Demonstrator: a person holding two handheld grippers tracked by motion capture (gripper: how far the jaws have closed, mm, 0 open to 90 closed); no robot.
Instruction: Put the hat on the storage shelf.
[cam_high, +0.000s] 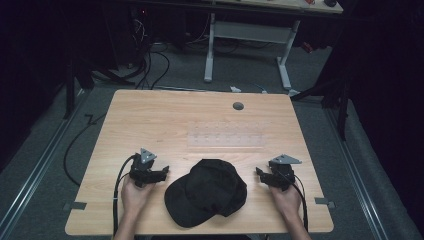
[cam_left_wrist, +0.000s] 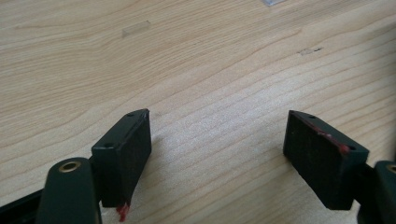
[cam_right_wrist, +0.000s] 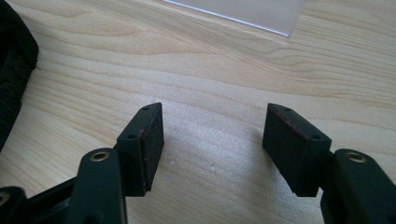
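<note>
A black cap (cam_high: 206, 192) lay on the wooden table (cam_high: 150, 120), near the edge closest to the person, with its brim toward the lower left in the high view. It sat between the two grippers and touched neither. The left gripper (cam_high: 164, 171) rested on the table just to the left of the cap, held in the person's left hand (cam_high: 134, 195), its jaws pointing toward the cap. In the left gripper view its jaws stood wide apart, with bare wood between them and nothing held. The right gripper (cam_high: 260, 173) sat on the other side of the cap, a little farther from it, held in the right hand (cam_high: 286, 197) and also pointing inward. In the right gripper view its jaws were likewise spread wide over bare wood, and the edge of the cap showed at the far left of that view. A clear plastic sheet (cam_high: 226, 136) lay flat on the table beyond the cap, well clear of both grippers, and a small grey round cover (cam_high: 238, 106) was set into the tabletop near the far edge.
</note>
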